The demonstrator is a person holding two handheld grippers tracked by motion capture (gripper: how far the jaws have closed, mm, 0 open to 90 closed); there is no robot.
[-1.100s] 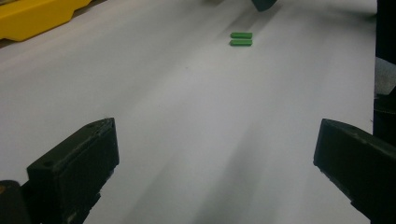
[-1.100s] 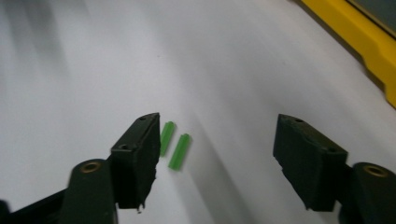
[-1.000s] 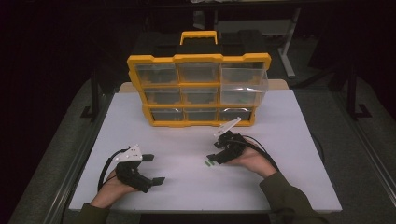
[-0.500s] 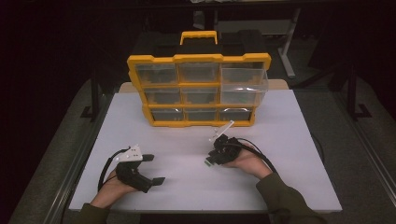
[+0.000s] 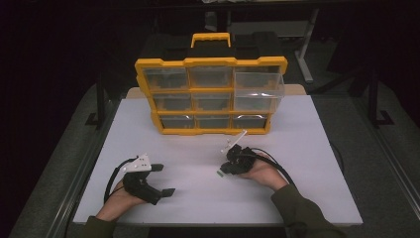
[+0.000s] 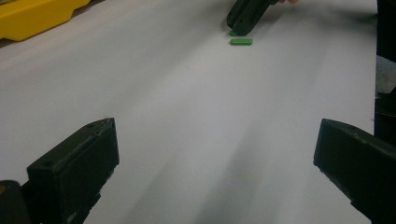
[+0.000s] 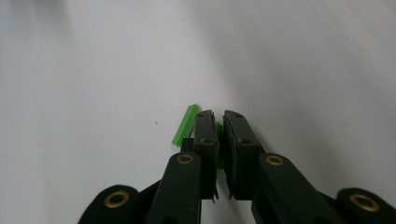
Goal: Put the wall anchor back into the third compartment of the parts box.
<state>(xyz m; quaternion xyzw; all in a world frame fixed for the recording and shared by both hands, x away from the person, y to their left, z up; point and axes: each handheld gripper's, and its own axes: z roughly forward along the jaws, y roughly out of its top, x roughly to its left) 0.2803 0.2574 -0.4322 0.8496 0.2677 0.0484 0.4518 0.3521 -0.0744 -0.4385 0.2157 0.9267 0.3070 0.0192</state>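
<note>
Lying on the white surface (image 5: 297, 148) in front of the yellow organiser (image 5: 210, 96), two small green pieces were seen. One green piece (image 7: 217, 133) was caught between the jaws of the right claw (image 7: 215, 122), which had just been closing and were nearly together on it; only a sliver of green was visible between the pads. The second green strip (image 7: 185, 125) was left flat on the surface, just beside the right claw on the side away from the organiser's open clear drawer (image 5: 257, 89). In the left gripper view both pieces were seen far off, the strip (image 6: 241, 41) lying free and the other at the tip of the right claw (image 6: 240, 25).

The left claw (image 5: 163, 179) was rested on the surface, well apart from the organiser and from the green pieces, with its jaws standing wide apart and nothing between them.

The pieces were judged to be very light, stiff plastic, thin and smooth, so a slip or a flick out of the pads was thought likely if the grip were taken near an end. A hold across the middle of the long sides was judged soundest. Whether the clamped piece was held squarely could not be told.
</note>
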